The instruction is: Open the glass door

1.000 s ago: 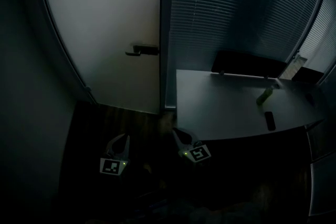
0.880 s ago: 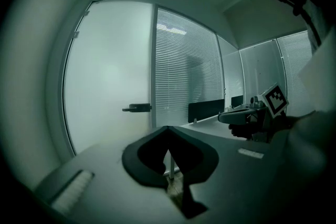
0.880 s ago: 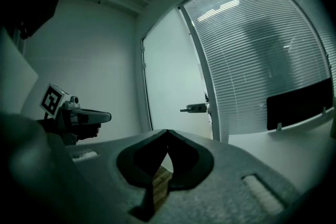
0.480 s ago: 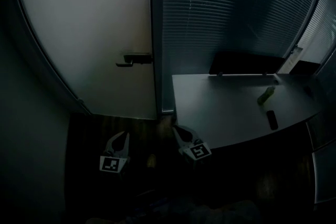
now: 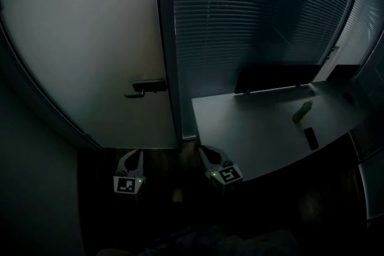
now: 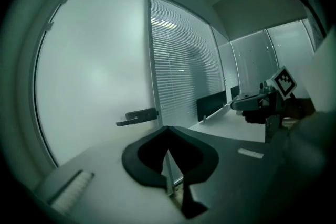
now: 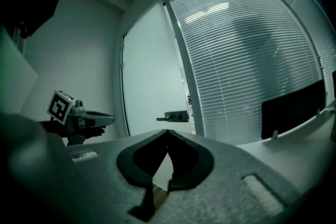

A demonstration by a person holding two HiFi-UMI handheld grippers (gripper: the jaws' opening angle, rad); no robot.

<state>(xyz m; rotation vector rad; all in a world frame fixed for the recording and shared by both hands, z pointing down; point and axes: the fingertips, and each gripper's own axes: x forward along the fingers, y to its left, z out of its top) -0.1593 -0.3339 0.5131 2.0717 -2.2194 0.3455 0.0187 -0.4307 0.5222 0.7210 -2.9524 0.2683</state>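
Observation:
The frosted glass door [image 5: 90,39] stands closed, with a dark lever handle [image 5: 146,88] at its right edge. My left gripper [image 5: 137,151] is low in front of the door, below and slightly left of the handle, shut with nothing in it. My right gripper [image 5: 201,148] is beside the desk corner, also shut and empty. In the left gripper view the handle [image 6: 137,116] lies ahead and left of the closed tips [image 6: 167,127]. In the right gripper view the handle [image 7: 173,116] sits just above the closed tips [image 7: 167,131]. Both grippers are well apart from it.
A glass wall with slatted blinds [image 5: 258,15] adjoins the door on the right. A grey desk [image 5: 252,129] juts out there, carrying a dark panel [image 5: 276,78], a green item [image 5: 302,111] and a black item [image 5: 311,138]. A plain wall closes the left side.
Both grippers have advanced towards the door. In the head view the door and handle have shifted left and lower, and the grippers now sit near the door's foot. Both stayed shut.

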